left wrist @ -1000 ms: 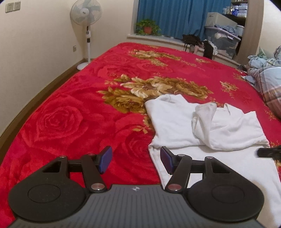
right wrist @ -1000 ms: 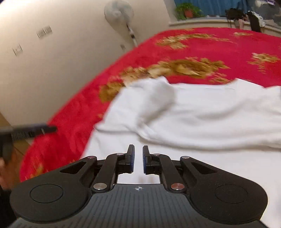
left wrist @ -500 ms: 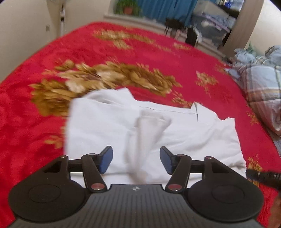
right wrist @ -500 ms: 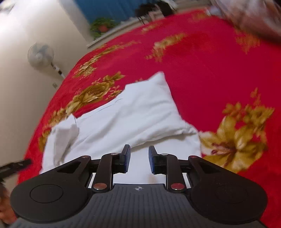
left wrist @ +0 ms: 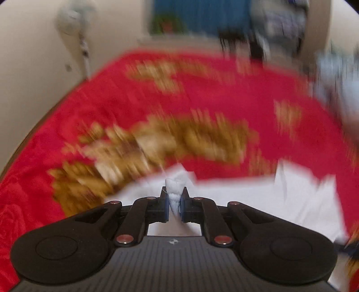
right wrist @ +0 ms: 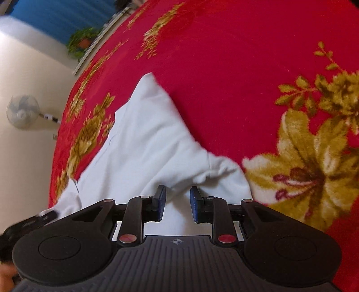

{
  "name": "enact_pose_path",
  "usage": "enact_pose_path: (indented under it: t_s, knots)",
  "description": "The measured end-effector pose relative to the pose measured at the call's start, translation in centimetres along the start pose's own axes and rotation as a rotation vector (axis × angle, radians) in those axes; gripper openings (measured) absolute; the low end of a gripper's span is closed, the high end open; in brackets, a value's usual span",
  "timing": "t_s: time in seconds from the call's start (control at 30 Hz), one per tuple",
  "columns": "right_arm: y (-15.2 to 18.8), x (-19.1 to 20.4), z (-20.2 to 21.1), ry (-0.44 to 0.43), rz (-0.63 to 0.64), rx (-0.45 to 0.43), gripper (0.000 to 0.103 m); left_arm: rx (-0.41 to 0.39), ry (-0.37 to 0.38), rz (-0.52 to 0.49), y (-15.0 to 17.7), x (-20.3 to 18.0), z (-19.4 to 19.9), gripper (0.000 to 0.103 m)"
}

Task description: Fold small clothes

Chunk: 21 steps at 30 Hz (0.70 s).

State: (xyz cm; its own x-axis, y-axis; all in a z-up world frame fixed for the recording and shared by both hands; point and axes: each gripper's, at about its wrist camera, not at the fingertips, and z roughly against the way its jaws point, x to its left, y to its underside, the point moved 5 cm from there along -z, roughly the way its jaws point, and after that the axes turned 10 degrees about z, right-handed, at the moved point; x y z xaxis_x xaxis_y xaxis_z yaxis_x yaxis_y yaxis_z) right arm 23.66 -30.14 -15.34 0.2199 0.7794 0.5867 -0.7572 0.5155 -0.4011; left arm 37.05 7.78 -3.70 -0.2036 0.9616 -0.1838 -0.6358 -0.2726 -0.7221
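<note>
Nearest in the left wrist view, the left gripper (left wrist: 174, 203) is closing its jaws, and a bunched ridge of the white cotton garment (left wrist: 235, 197) is pinched between its blue pads (left wrist: 166, 206). The cloth stands up in a small crumpled peak between them. Beyond the peak the garment spreads flat to the right across the red plush bedspread with gold flowers (left wrist: 202, 94). The far part of this view is badly blurred.

In the right wrist view, the right gripper (right wrist: 177, 203) has its jaws set a little apart over the white garment (right wrist: 143, 143). A rumpled fold of cloth lies just ahead of the blue pads (right wrist: 194, 202), and nothing is pressed between them. The picture is rolled to one side. The garment runs away from the gripper as a long tapering shape, its far corner lying on the red bedspread (right wrist: 224, 67). A large gold and cream blossom of the pattern lies just beside the garment's right edge.

Farther off by the cream wall stands a white pedestal fan (right wrist: 22, 112). A green potted plant (right wrist: 80, 42) sits on the sill before a blue curtain (right wrist: 56, 15).
</note>
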Motion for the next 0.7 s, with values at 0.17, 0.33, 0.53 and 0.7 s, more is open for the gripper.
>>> enact_pose_path:
  t_s: [0.17, 0.33, 0.53, 0.7]
  knots:
    - [-0.2, -0.3, 0.4, 0.027, -0.006, -0.021, 0.000, -0.010, 0.065, 0.238, 2.0, 7.1, 1.9, 0.020]
    - [0.4, -1.5, 0.9, 0.095, -0.023, 0.003, 0.000, 0.142, -0.020, 0.245, 7.9, 11.3, 0.5, 0.022]
    - [0.5, -0.3, 2.3, 0.034, 0.031, -0.038, 0.021, 0.132, 0.046, 0.138, 9.2, 12.4, 4.4, 0.036]
    - [0.4, -0.9, 1.0, 0.018, -0.031, -0.041, 0.028, 0.042, 0.081, 0.163, 7.2, 13.3, 4.7, 0.042]
